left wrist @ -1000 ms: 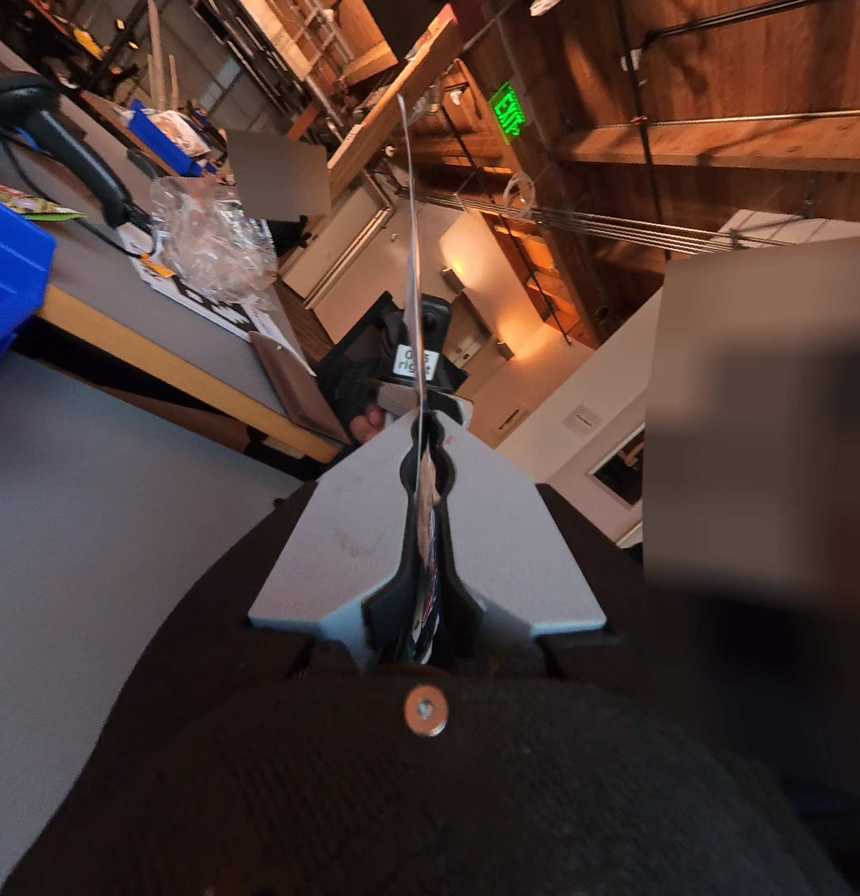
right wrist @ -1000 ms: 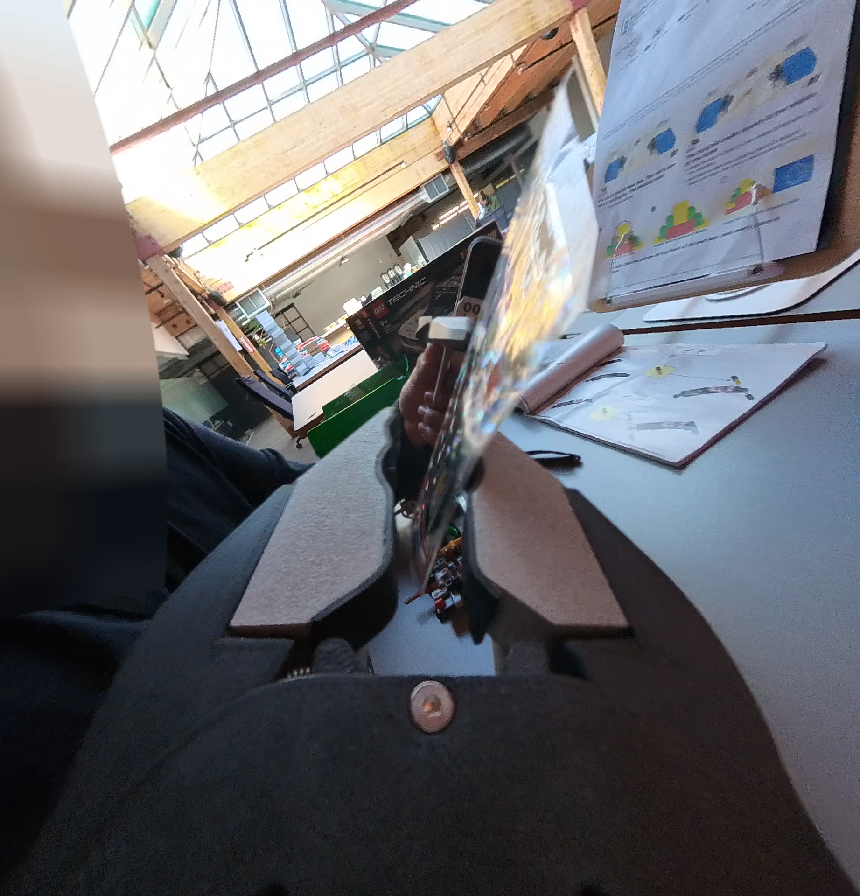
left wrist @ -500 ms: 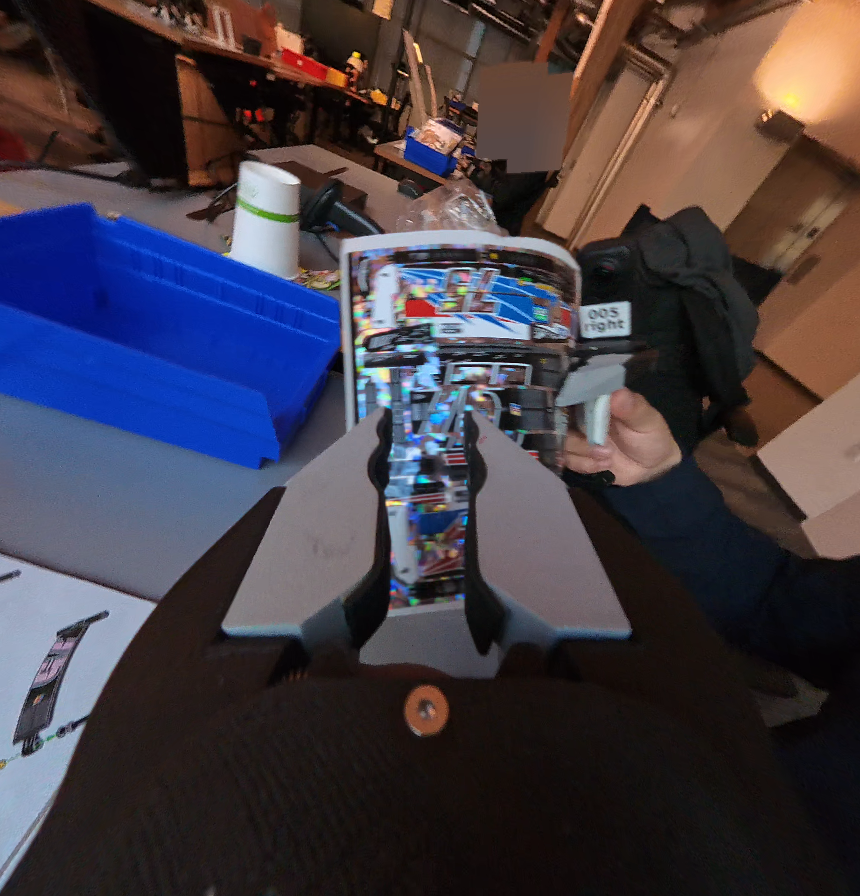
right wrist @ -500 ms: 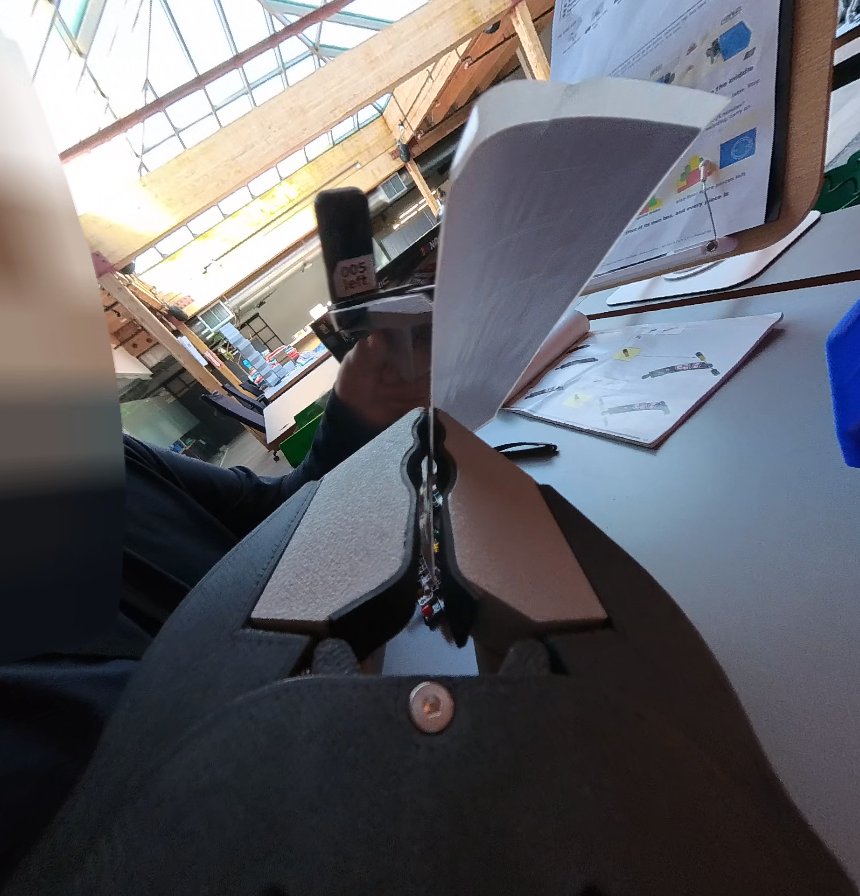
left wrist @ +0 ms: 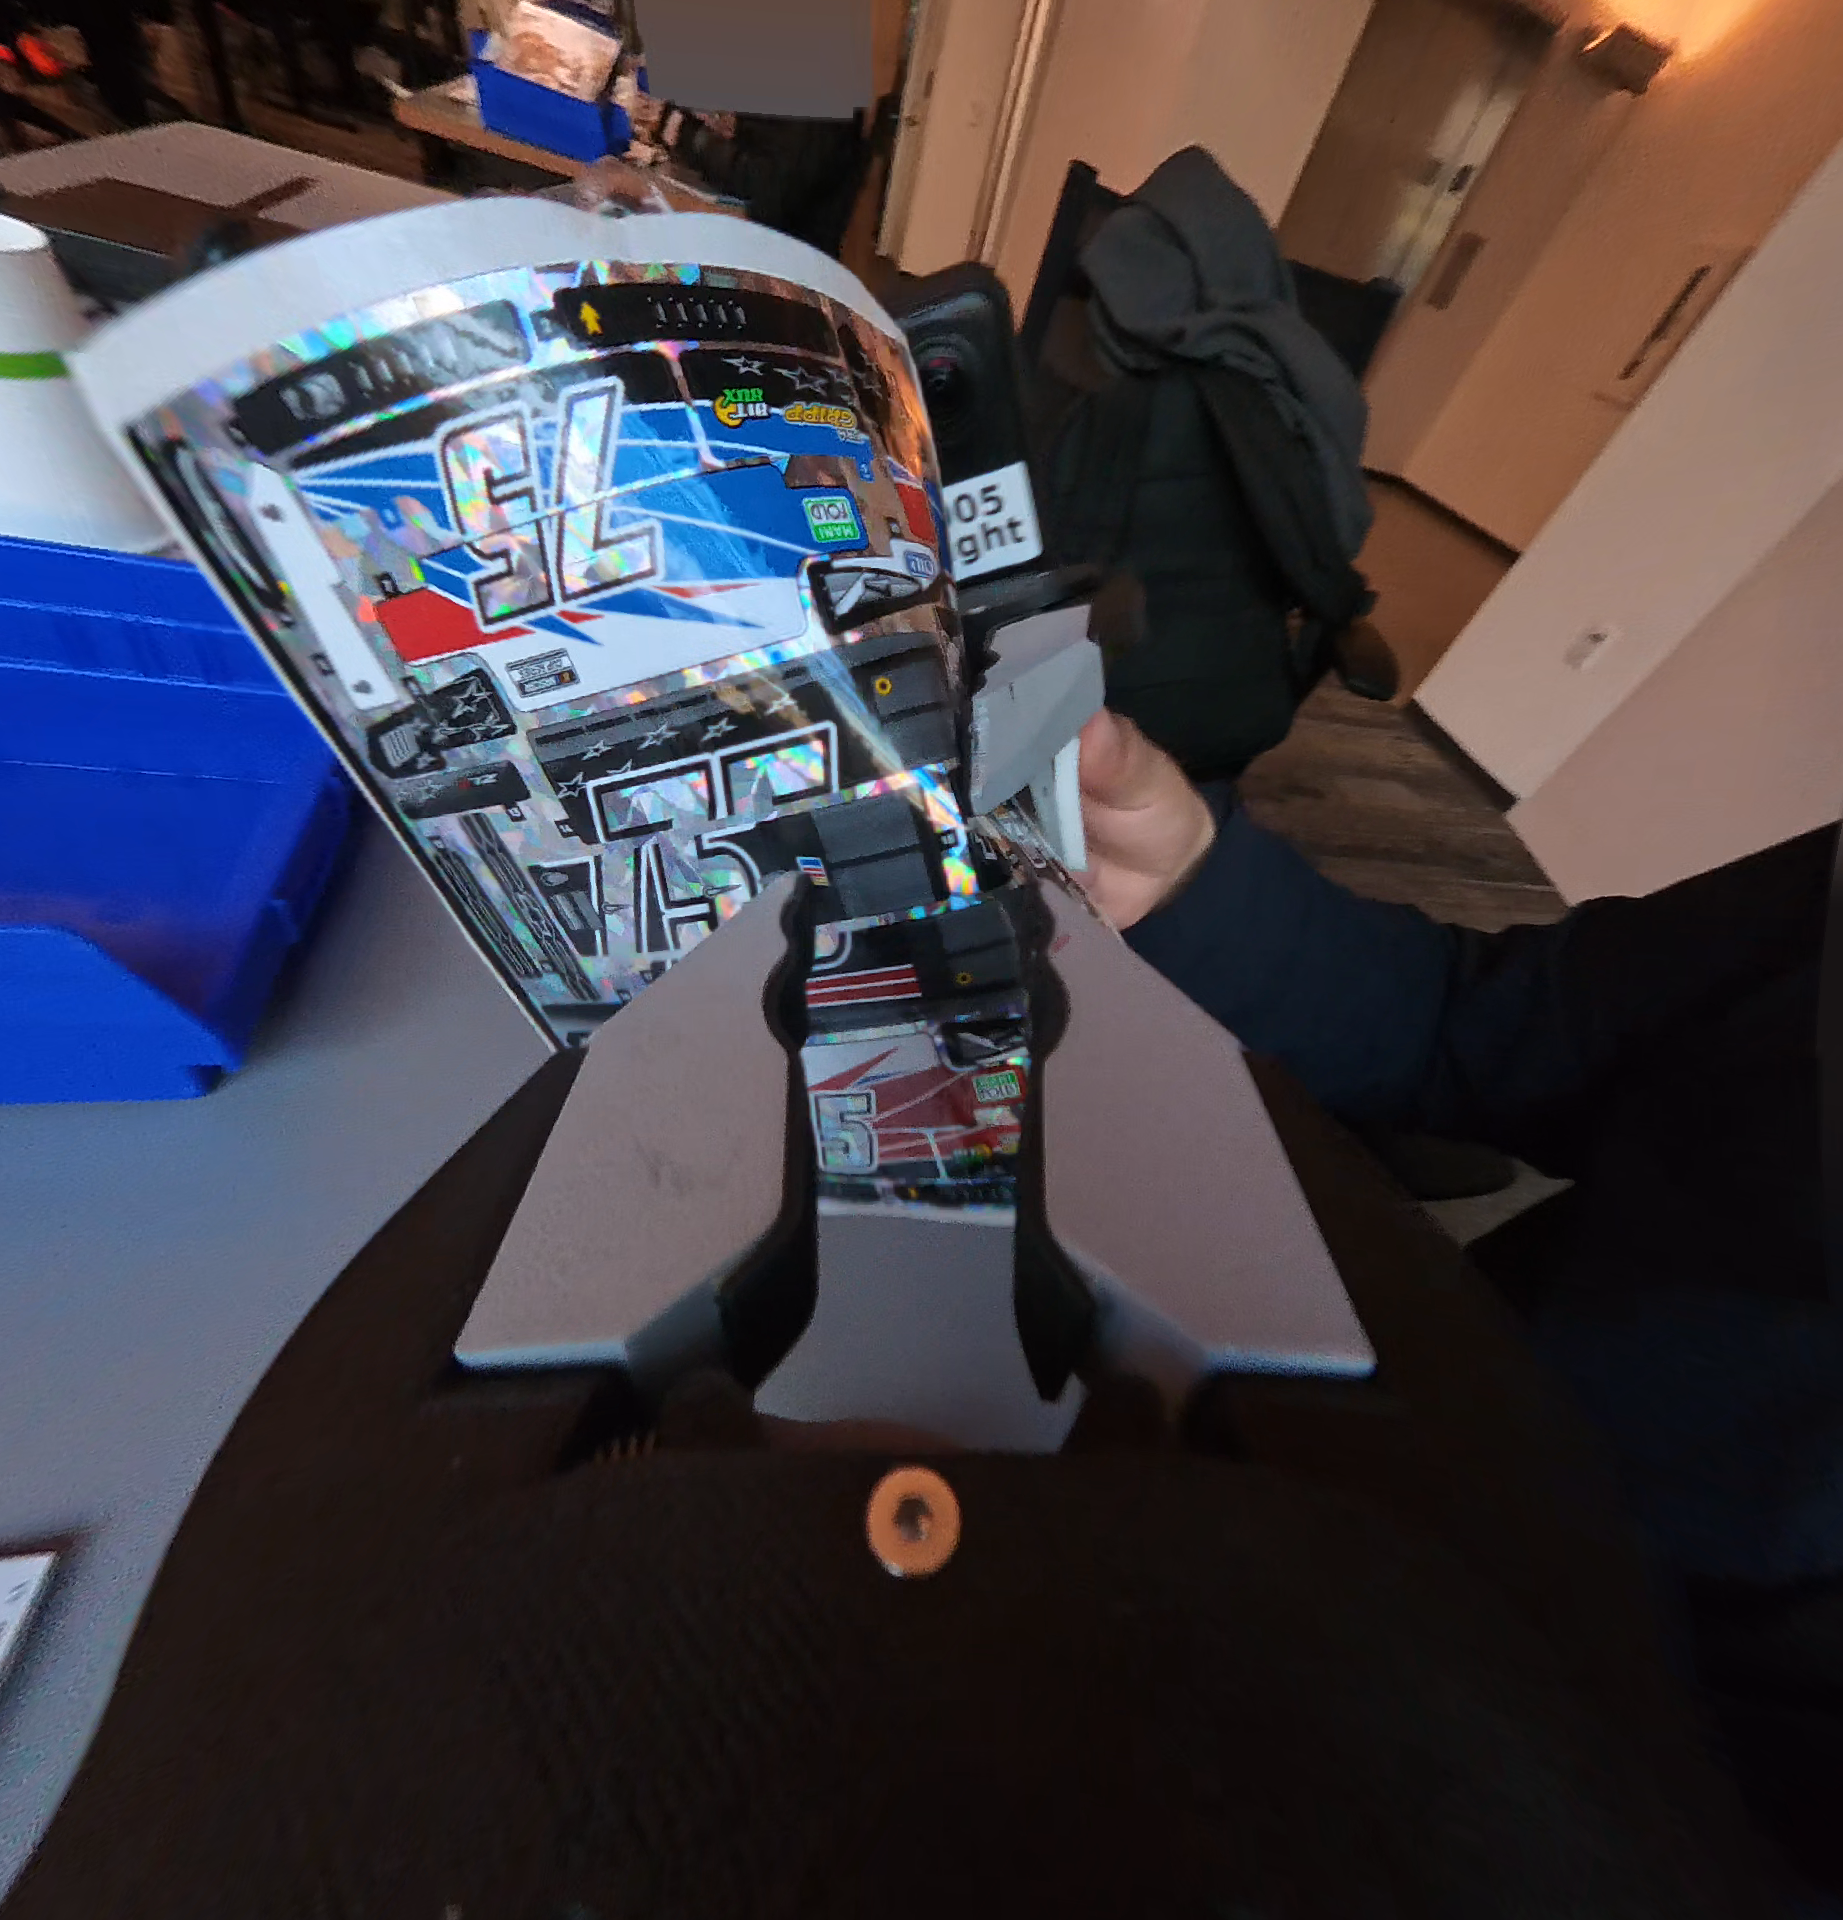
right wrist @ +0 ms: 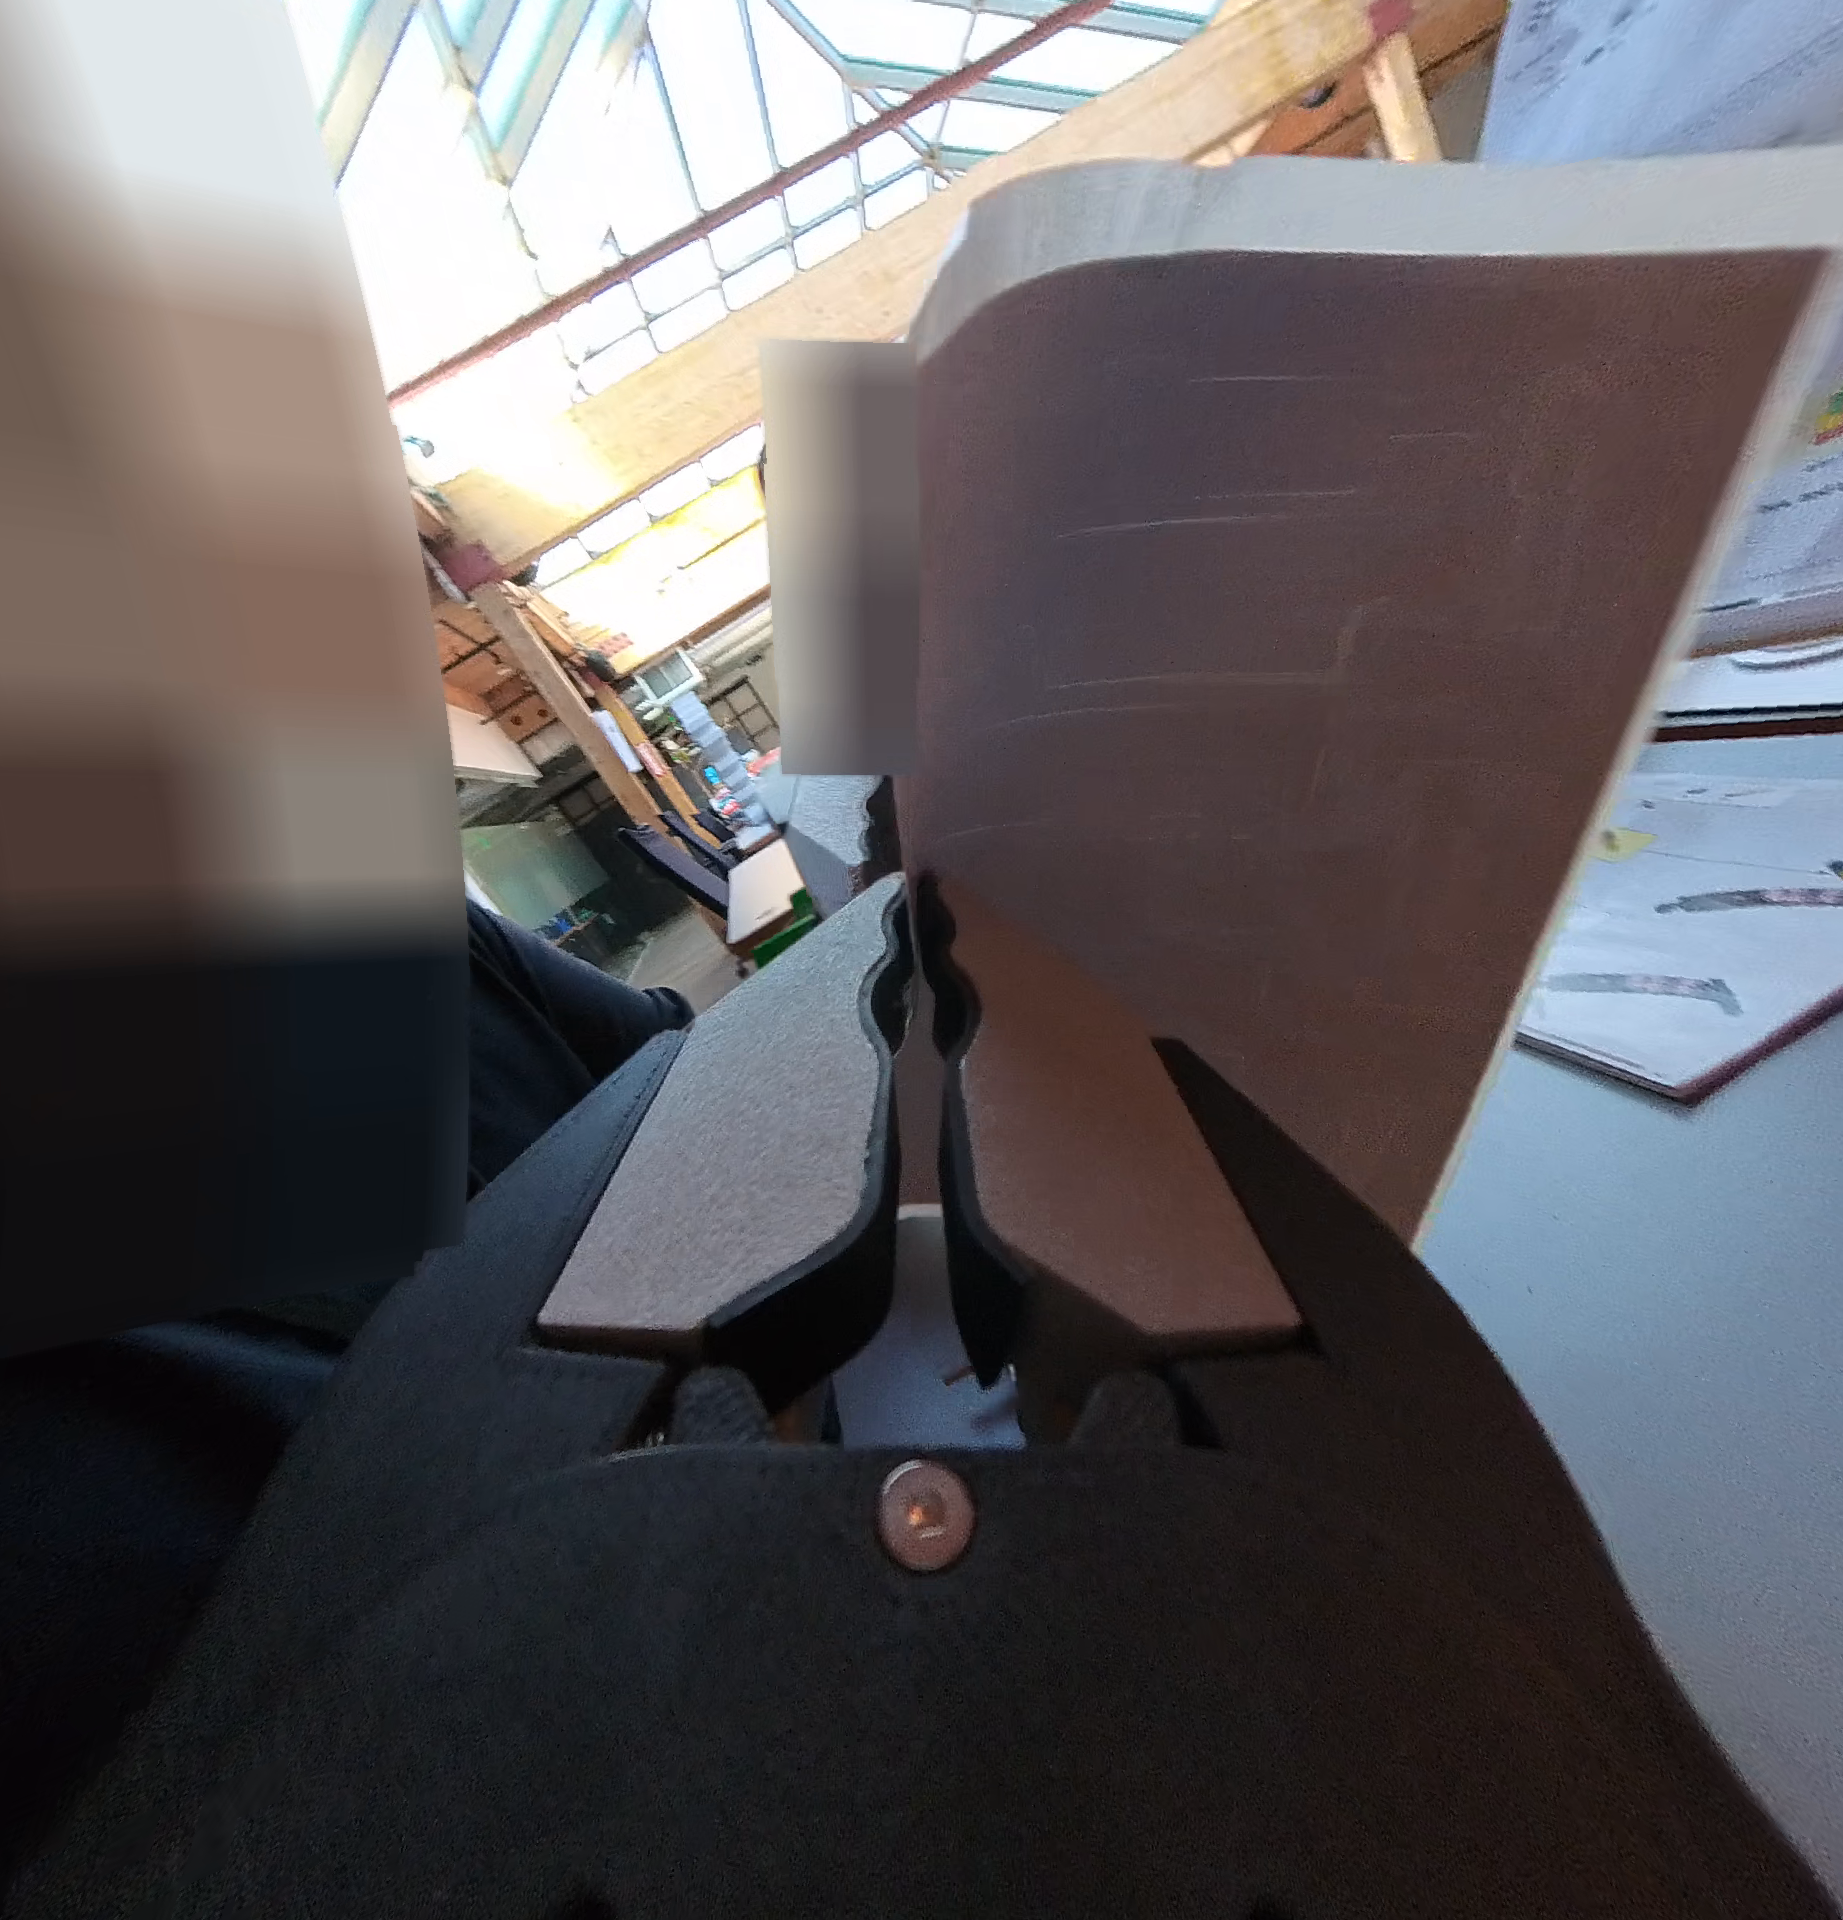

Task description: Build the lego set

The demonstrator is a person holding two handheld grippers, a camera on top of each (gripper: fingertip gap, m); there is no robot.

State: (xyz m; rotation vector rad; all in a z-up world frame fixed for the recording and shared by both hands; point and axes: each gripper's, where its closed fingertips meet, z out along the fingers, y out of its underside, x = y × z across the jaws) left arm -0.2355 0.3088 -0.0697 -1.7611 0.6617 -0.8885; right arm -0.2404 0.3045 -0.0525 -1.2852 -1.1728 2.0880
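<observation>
A shiny holographic sticker sheet (left wrist: pixel 605 582) stands upright over the grey table (left wrist: pixel 169 1195), printed side toward the left wrist camera. My left gripper (left wrist: pixel 912 914) is open. The sheet's lower part shows flat-on between its fingers, and neither pad presses on it. My right gripper (left wrist: pixel 1021 707), held by a hand (left wrist: pixel 1135 821), pinches the sheet's right edge. In the right wrist view my right gripper (right wrist: pixel 922 894) is shut on that edge, and the sheet's plain back (right wrist: pixel 1312 675) curves away to the right.
A blue bin (left wrist: pixel 117 810) and a white paper cup (left wrist: pixel 13 436) stand on the table to the left. An open instruction booklet (right wrist: pixel 1727 935) lies at the right, with a propped board of printed pages (right wrist: pixel 1821 468) behind it. A dark jacket (left wrist: pixel 1208 468) hangs on a chair beyond. My left and right fingertips are right by each other.
My left gripper was shut on the sheet and has opened off it. My right gripper closed on the sheet's edge and now holds it. The left view swung round to face the printed side.
</observation>
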